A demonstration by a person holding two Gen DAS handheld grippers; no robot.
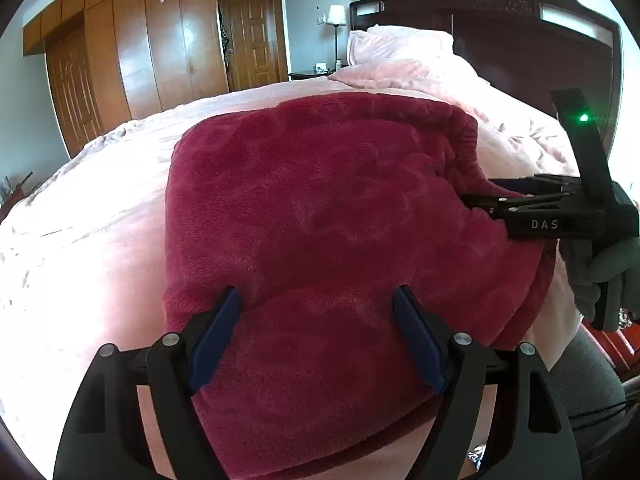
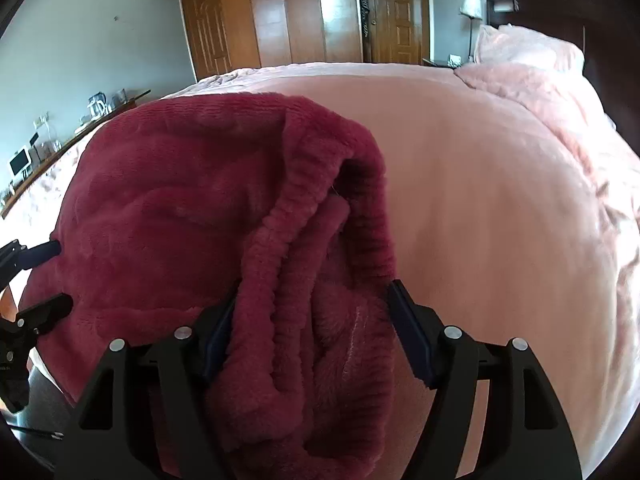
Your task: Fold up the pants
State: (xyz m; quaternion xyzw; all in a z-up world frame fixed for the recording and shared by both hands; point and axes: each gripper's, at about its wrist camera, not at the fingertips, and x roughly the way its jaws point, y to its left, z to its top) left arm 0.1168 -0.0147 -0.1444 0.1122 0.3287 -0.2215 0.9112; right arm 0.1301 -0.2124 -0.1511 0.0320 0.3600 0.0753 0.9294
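Observation:
The dark red fleece pants lie folded in a thick stack on the pink bed. My left gripper is open, its blue fingers straddling the near edge of the stack. My right gripper is open around the ribbed waistband at the stack's right end. In the left wrist view the right gripper reaches in from the right at the waistband. In the right wrist view the left gripper shows at the far left, jaws apart at the fabric edge. The pants also fill the right wrist view.
Pink pillows and a dark headboard stand at the bed's far end. Wooden wardrobes, a door and a lamp line the far wall. A shelf with small appliances runs on the left.

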